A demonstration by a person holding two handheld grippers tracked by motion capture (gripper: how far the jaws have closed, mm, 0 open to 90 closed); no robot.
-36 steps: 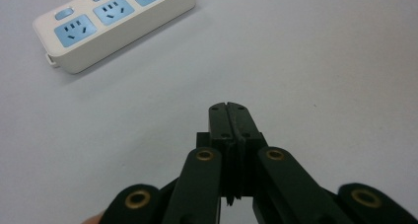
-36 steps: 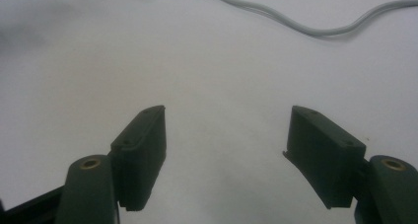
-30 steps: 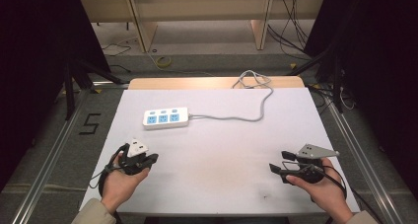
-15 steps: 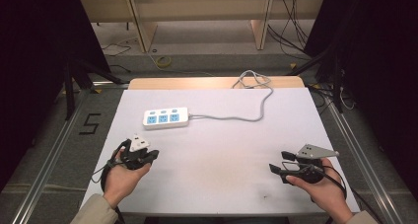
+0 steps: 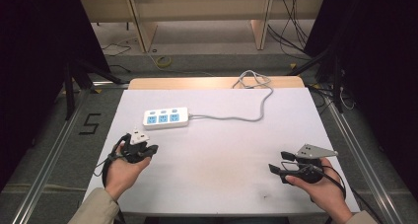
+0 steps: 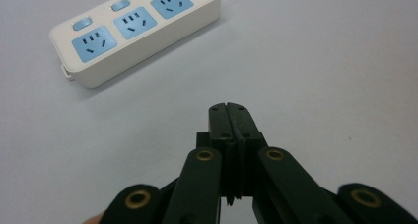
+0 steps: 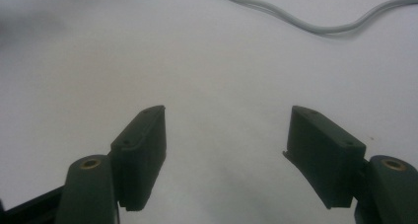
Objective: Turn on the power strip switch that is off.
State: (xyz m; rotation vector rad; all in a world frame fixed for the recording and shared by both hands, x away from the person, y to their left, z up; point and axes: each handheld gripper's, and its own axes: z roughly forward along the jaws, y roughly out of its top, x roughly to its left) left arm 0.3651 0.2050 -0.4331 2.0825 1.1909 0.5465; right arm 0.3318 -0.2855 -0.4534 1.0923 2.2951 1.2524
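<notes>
A white power strip [image 5: 165,118] with three blue sockets lies on the white table top [image 5: 222,150], left of centre; its grey cable [image 5: 246,116] runs right and back over the far edge. In the left gripper view the power strip [image 6: 133,29] lies ahead and to the left. My left gripper [image 6: 230,108] is shut with nothing between its jaws, held low near the table's front left, also seen from above as left gripper [image 5: 145,147]. My right gripper [image 5: 278,162] sits at the front right, jaws wide apart and empty; right gripper [image 7: 226,135] faces bare table.
The cable [image 7: 315,24] crosses the top of the right gripper view. Wooden shelving [image 5: 197,12] stands beyond the table. Metal rails [image 5: 44,160] flank both sides, and a "5" [image 5: 91,124] is marked on the floor at the left.
The left hand has shifted slightly toward the front left. The right hand and the power strip have not moved.
</notes>
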